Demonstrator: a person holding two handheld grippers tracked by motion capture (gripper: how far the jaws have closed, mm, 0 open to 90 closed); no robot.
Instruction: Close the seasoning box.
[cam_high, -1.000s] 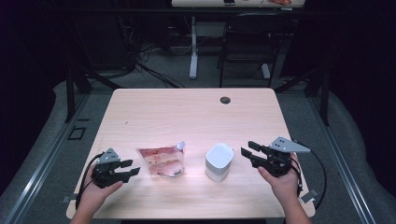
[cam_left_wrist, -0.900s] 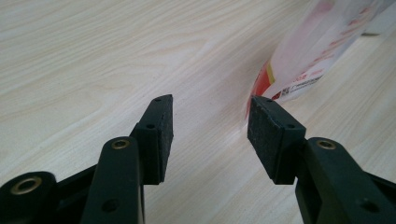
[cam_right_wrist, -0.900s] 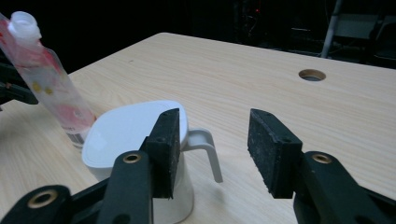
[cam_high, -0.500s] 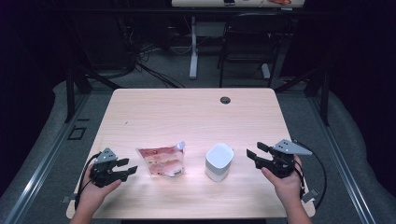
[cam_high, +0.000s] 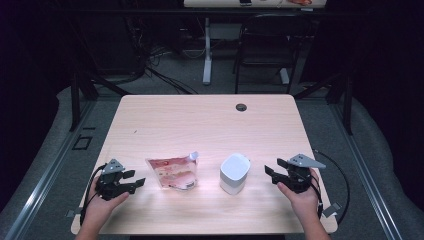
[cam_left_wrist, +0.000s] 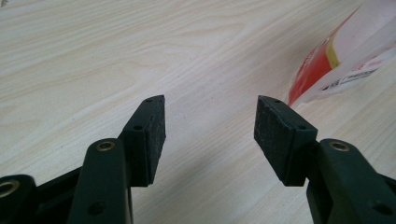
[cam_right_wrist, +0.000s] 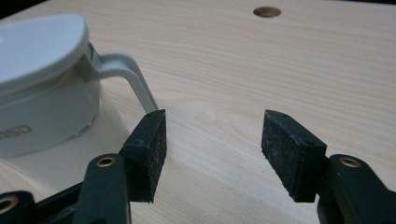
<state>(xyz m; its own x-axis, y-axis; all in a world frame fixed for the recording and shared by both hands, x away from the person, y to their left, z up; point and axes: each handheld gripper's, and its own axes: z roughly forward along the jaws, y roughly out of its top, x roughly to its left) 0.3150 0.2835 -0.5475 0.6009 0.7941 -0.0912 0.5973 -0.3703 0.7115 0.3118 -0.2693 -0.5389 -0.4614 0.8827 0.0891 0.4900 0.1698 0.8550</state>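
A red and white pouch (cam_high: 172, 172) lies flat on the wooden table (cam_high: 200, 125), front of centre. To its right stands a white lidded container (cam_high: 234, 173) with a handle (cam_right_wrist: 128, 74). My left gripper (cam_high: 134, 179) rests low at the front left, a short way left of the pouch (cam_left_wrist: 343, 56); its jaws have just been opening and stand open over bare wood (cam_left_wrist: 210, 130). My right gripper (cam_high: 271, 168) sits at the front right, just right of the container (cam_right_wrist: 42, 93), open with nothing between its pads (cam_right_wrist: 211, 149).
A round cable hole (cam_high: 241, 107) sits near the table's far edge, seen also as the hole (cam_right_wrist: 267, 11) in the right gripper view. Beyond the table stand a chair (cam_high: 270, 45) and a desk leg (cam_high: 207, 50) on dark floor. Cables trail off the table's front corners.
The right gripper has sunk toward the tabletop and its jaws have spread. The left gripper's jaws have spread wider; that hand stayed in place.
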